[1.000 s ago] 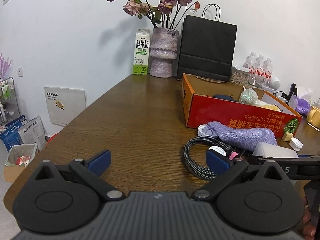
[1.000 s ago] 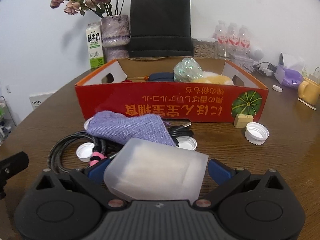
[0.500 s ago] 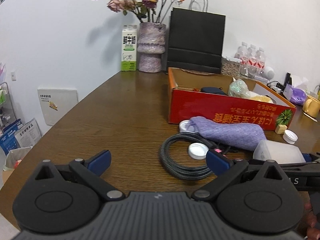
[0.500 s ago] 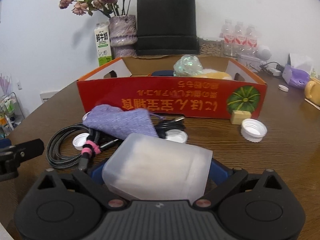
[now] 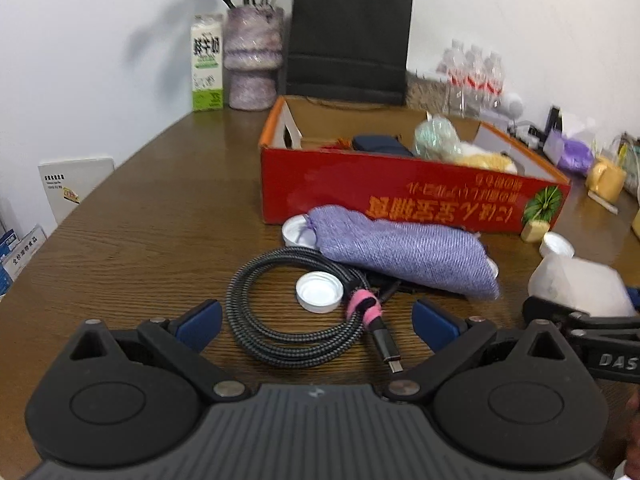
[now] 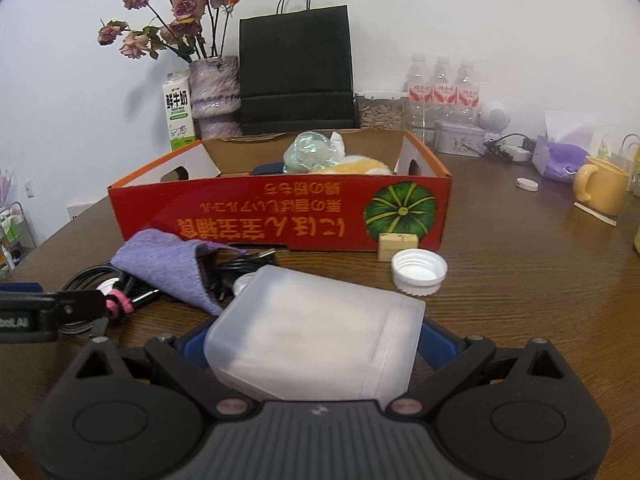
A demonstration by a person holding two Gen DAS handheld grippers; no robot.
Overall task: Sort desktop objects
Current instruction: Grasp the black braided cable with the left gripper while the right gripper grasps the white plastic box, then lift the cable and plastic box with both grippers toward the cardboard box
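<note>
Wood-grain table (image 5: 140,240), braided coiled cable (image 5: 280,320)

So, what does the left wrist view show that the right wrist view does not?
Only the left wrist view shows the whole coiled cable with a white cap inside it, between the open left gripper fingers. Only the right wrist view shows the yellow mug clearly and the right gripper shut on the translucent box. Both show the red carton and purple pouch.
</note>
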